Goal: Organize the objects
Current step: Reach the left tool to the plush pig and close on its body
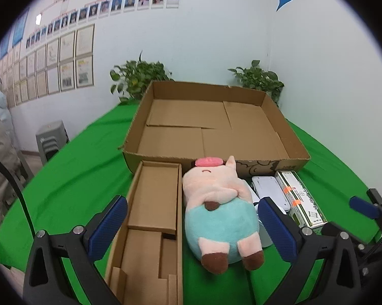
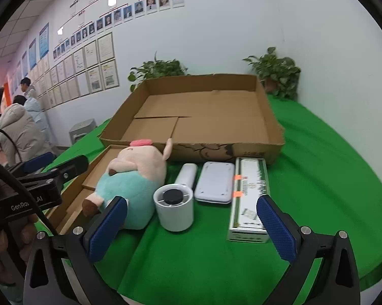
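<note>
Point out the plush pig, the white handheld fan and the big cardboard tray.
plush pig (image 1: 220, 209): left wrist view, on its teal belly.
white handheld fan (image 2: 174, 209): right wrist view, on the round head's side.
big cardboard tray (image 2: 274, 124): right wrist view, on its right wall.

Counted on the green cloth: two cardboard boxes (image 2: 191, 117) (image 1: 150, 218), one plush pig (image 2: 132, 178), one white handheld fan (image 2: 175, 203), one white flat case (image 2: 215, 183), one long carton (image 2: 249, 198). Two potted plants (image 2: 158, 70) (image 2: 277, 72) noted behind.

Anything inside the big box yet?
Nothing: the big box shows only its bare cardboard floor flaps. The strip of floor just behind its near wall is hidden in both views.
</note>
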### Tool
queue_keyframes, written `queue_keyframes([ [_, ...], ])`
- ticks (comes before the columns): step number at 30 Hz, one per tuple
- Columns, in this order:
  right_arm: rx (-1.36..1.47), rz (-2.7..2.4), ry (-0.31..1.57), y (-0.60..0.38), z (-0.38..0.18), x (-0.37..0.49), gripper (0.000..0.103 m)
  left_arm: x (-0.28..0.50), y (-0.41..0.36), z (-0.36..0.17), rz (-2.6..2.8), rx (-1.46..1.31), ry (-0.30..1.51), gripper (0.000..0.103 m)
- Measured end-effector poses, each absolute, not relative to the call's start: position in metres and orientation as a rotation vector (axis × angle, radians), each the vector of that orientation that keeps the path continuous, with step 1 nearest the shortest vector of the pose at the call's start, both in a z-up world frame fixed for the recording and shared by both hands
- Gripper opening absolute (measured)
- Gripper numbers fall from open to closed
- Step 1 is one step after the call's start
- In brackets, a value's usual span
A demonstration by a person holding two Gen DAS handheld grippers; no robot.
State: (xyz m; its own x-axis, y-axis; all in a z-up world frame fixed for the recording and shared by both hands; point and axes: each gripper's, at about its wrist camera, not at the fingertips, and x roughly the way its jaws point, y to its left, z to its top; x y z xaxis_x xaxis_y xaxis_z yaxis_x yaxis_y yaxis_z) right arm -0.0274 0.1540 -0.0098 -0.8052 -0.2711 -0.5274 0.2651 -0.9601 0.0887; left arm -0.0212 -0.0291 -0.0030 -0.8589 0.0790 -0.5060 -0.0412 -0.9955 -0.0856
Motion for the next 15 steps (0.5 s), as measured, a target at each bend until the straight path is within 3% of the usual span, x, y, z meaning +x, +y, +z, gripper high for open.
queue_keyframes([
  [15,0.801,-2.629,-0.004,0.13,-0.033,-0.055,0.103,-0.054,-0.035,-0.021,2.738,-1.025,-0.256,0.102],
])
